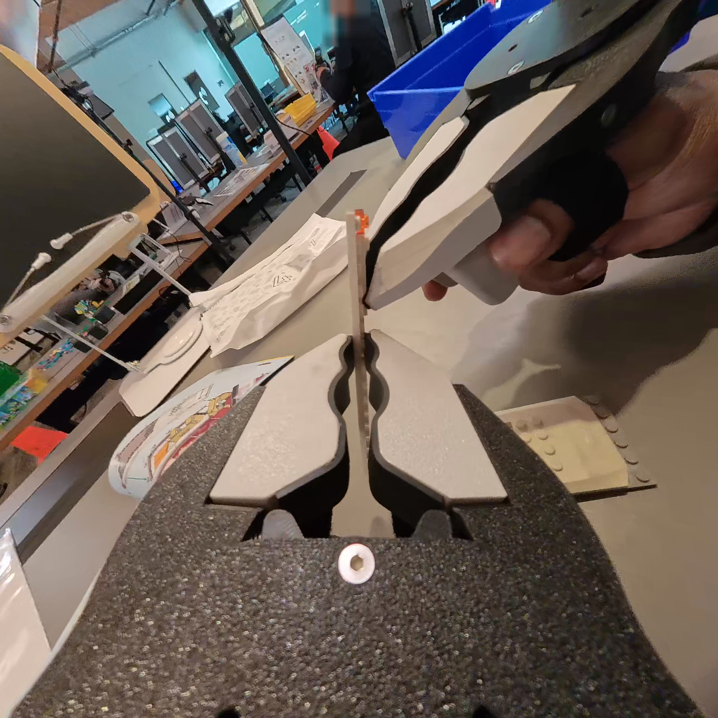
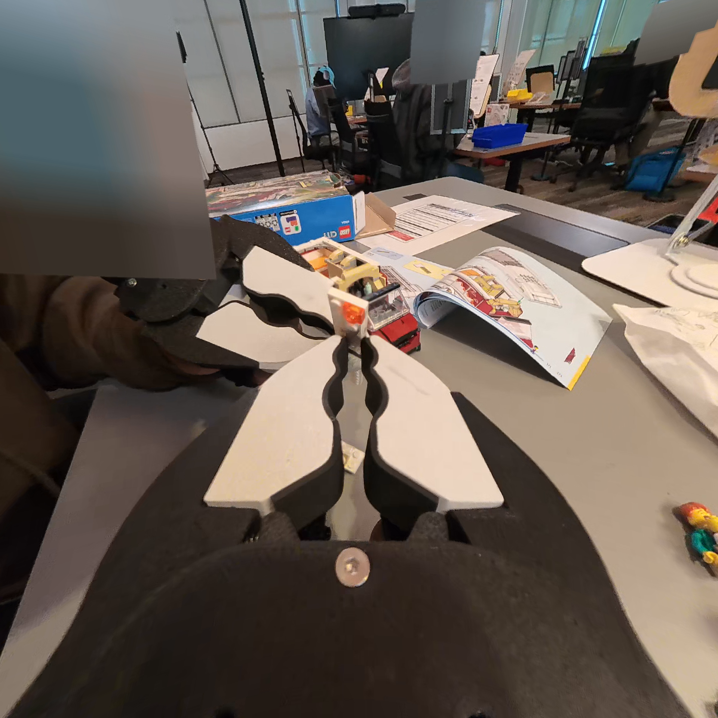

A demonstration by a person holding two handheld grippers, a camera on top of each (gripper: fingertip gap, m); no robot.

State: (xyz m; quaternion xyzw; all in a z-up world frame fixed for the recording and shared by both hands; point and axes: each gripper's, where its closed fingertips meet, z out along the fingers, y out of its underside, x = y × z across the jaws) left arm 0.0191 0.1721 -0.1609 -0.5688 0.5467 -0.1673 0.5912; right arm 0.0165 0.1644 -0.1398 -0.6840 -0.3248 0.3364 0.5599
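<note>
My left gripper (image 1: pixel 359 340) is shut on a thin white plate (image 1: pixel 355 272) and holds it upright, edge-on, above the table. A small orange piece (image 1: pixel 361 217) sits near the plate's top. My right gripper (image 1: pixel 369 272) comes in from the upper right, with its tips against the plate's side. In the right wrist view my right gripper (image 2: pixel 352 342) is shut on a small grey piece (image 2: pixel 351 345) on the plate (image 2: pixel 337 301), just below the orange piece (image 2: pixel 352 312). My left gripper (image 2: pixel 324 328) holds the plate from the left.
A red and tan brick model (image 2: pixel 396 330) stands behind the plate. An open instruction booklet (image 2: pixel 505 311), a white paper bag (image 1: pixel 272 279), a blue box (image 2: pixel 303 221), a minifigure (image 2: pixel 699 532), a tan baseplate (image 1: pixel 563 443) and a white lamp base (image 1: pixel 167 349) lie around. The grippers are tip to tip, or close to it. The minifigure (image 2: pixel 699 532) is about 20 centimeters from both grippers' fingertips.
</note>
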